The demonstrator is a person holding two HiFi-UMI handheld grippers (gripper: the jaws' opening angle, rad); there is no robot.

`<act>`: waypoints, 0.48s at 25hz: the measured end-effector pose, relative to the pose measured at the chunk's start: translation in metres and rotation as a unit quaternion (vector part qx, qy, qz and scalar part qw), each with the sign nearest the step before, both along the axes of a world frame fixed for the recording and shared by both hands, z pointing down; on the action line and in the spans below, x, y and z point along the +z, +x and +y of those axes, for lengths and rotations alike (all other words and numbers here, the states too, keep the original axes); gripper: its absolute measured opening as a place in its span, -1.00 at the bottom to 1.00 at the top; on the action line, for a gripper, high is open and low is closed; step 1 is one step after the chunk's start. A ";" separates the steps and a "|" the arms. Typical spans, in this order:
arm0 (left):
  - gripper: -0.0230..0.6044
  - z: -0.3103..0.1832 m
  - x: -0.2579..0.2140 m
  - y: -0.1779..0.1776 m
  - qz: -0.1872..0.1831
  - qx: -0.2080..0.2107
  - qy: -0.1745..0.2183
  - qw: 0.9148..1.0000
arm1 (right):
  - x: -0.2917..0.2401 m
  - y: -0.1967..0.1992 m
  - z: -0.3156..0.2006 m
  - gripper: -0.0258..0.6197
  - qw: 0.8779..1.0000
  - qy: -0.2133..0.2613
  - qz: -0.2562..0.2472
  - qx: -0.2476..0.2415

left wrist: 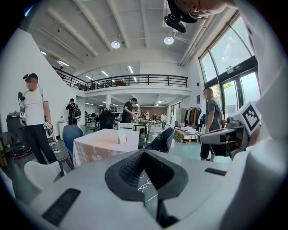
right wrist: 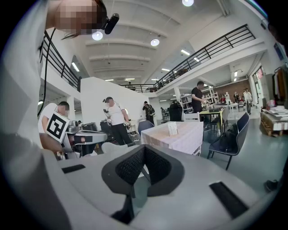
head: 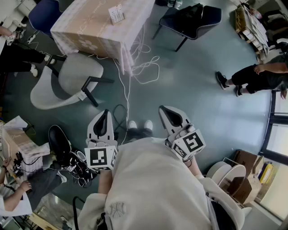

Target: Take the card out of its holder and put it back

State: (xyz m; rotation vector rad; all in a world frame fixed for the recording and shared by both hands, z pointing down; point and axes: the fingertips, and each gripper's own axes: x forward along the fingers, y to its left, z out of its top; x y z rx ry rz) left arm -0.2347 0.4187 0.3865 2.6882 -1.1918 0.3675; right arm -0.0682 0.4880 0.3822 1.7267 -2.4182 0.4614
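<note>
A white card [head: 116, 13] stands upright in its holder on a table with a pale pink cloth [head: 85, 31], far from me across the floor. The same card [left wrist: 122, 136] shows small and distant in the left gripper view, and the card [right wrist: 173, 129] shows likewise in the right gripper view. My left gripper [head: 104, 115] and right gripper [head: 166, 110] are held side by side in front of my body, pointing toward that table. Both are shut with nothing between the fingers. The left gripper [left wrist: 144, 152] and right gripper [right wrist: 145, 148] show their tips meeting.
A pale grey chair [head: 74, 78] stands between me and the table. White cables [head: 139, 67] trail over the floor beside it. A dark chair with a bag [head: 191, 20] is at the far right, a blue chair [head: 45, 15] at the far left. People [head: 256, 76] stand around.
</note>
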 end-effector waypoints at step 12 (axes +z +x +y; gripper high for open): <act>-0.93 0.002 0.004 0.011 0.001 0.009 -0.007 1.000 | 0.002 0.012 0.012 -0.87 1.000 -0.001 -0.020 0.019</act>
